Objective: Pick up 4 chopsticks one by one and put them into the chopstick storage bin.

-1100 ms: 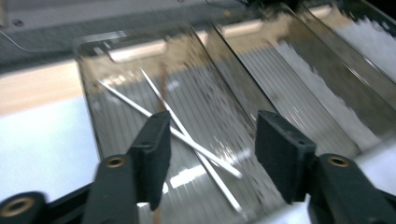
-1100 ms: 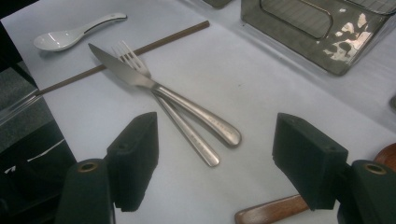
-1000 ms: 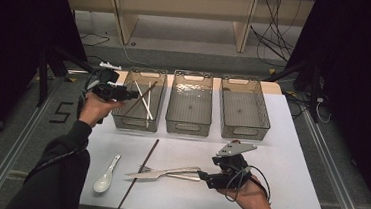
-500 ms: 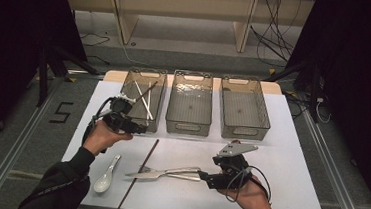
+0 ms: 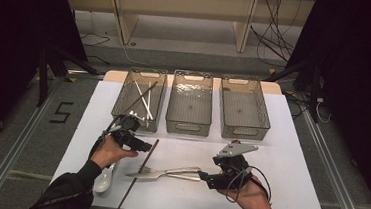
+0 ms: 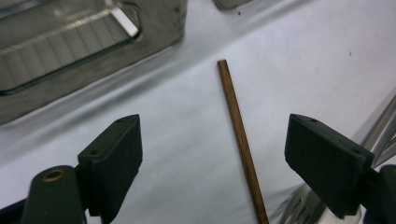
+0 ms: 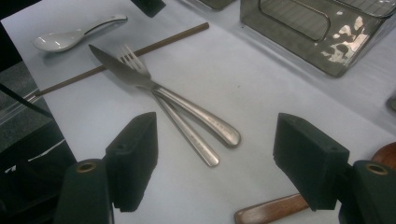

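The left gripper (image 6: pixel 215 163) hangs with jaws wide over the thin brown wooden chopstick (image 6: pixel 240 137) on the white bench (image 5: pixel 279 157). The right gripper (image 7: pixel 215 163), jaws wide too, faces the shiny metal knife (image 7: pixel 163 88) and metal fork (image 7: pixel 184 128).

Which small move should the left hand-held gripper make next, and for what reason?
Probably lower the left hand-held gripper and close it on the brown chopstick. Its jaws stand open on either side of the stick, which lies flat on the white table. The left bin already holds similar sticks, so this one likely goes there.
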`<action>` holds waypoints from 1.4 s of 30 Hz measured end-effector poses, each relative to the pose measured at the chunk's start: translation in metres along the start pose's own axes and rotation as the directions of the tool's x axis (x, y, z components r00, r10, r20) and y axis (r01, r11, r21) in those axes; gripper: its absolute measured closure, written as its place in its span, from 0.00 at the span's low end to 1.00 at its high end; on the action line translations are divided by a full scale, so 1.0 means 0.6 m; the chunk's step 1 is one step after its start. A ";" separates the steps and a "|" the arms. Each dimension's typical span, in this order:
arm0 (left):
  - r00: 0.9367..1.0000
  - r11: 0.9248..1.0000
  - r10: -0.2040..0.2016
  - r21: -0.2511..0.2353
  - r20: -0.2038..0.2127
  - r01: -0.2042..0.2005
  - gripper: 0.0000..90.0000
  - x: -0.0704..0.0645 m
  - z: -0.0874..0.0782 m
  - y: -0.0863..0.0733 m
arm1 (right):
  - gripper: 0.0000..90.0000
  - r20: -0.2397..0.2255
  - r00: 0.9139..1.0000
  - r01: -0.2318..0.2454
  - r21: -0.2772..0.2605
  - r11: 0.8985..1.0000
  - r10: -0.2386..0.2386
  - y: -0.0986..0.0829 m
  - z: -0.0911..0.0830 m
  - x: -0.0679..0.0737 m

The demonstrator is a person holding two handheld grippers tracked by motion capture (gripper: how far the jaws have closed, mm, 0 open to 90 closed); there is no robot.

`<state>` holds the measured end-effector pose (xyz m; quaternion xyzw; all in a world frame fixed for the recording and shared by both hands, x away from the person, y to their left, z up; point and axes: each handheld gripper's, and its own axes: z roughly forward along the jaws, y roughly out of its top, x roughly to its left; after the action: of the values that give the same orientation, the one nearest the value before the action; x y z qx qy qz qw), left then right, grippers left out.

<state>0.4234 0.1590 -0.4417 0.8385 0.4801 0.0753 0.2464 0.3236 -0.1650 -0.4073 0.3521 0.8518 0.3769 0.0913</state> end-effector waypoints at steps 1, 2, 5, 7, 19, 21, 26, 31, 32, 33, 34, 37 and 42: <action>1.000 1.000 0.006 0.009 -0.003 -0.006 0.20 -0.002 0.002 -0.001 | 0.35 0.000 1.000 0.000 0.000 1.000 0.000 0.000 0.000 0.000; 1.000 1.000 0.007 0.009 -0.003 -0.007 0.20 -0.003 0.005 -0.001 | 0.35 0.000 1.000 -0.001 0.000 1.000 0.001 0.000 0.000 0.000; 1.000 1.000 0.014 0.027 0.001 -0.014 0.19 -0.006 0.011 -0.002 | 0.35 0.002 1.000 -0.003 0.001 1.000 0.003 0.000 0.000 -0.001; 1.000 0.999 0.017 0.043 0.001 -0.017 0.19 -0.007 0.016 -0.003 | 0.35 0.001 1.000 -0.002 0.002 1.000 0.002 0.000 0.000 -0.001; 0.998 0.992 0.057 0.114 -0.004 -0.056 0.34 -0.014 0.046 -0.009 | 0.35 0.000 1.000 0.004 0.006 1.000 -0.004 0.000 0.002 0.001; 0.998 0.991 0.067 0.120 -0.004 -0.066 0.37 -0.016 0.047 -0.009 | 0.35 -0.001 1.000 0.004 0.006 1.000 -0.004 0.000 0.002 0.001; 0.997 0.988 0.077 0.133 -0.004 -0.076 0.45 -0.019 0.050 -0.010 | 0.35 0.002 1.000 0.002 0.006 1.000 -0.002 0.000 0.001 0.000; 0.995 0.986 0.096 0.139 -0.011 -0.093 0.52 -0.018 0.048 -0.010 | 0.35 0.001 1.000 0.004 0.006 1.000 -0.004 0.000 0.001 0.000; 0.995 0.985 0.101 0.139 -0.014 -0.098 0.54 -0.018 0.048 -0.010 | 0.35 0.002 1.000 0.002 0.007 1.000 -0.002 0.000 0.001 0.000; 0.995 0.985 0.103 0.138 -0.017 -0.099 0.56 -0.018 0.048 -0.010 | 0.35 0.002 1.000 0.002 0.006 1.000 -0.002 0.000 0.001 0.000; 0.994 0.985 0.106 0.138 -0.019 -0.103 0.58 -0.017 0.048 -0.010 | 0.35 0.002 1.000 0.002 0.005 1.000 -0.002 0.000 0.001 0.000; 0.993 0.985 0.114 0.136 -0.024 -0.110 0.64 -0.014 0.047 -0.011 | 0.35 0.003 1.000 0.001 0.006 1.000 -0.001 0.000 0.001 0.000; 0.993 0.984 0.115 0.138 -0.022 -0.111 0.73 -0.006 0.045 -0.011 | 0.35 0.001 1.000 0.004 0.006 1.000 -0.004 0.000 0.001 0.000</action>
<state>0.4264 0.1495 -0.4679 0.8781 0.4395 0.0686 0.1764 0.3239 -0.1646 -0.4080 0.3511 0.8535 0.3740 0.0915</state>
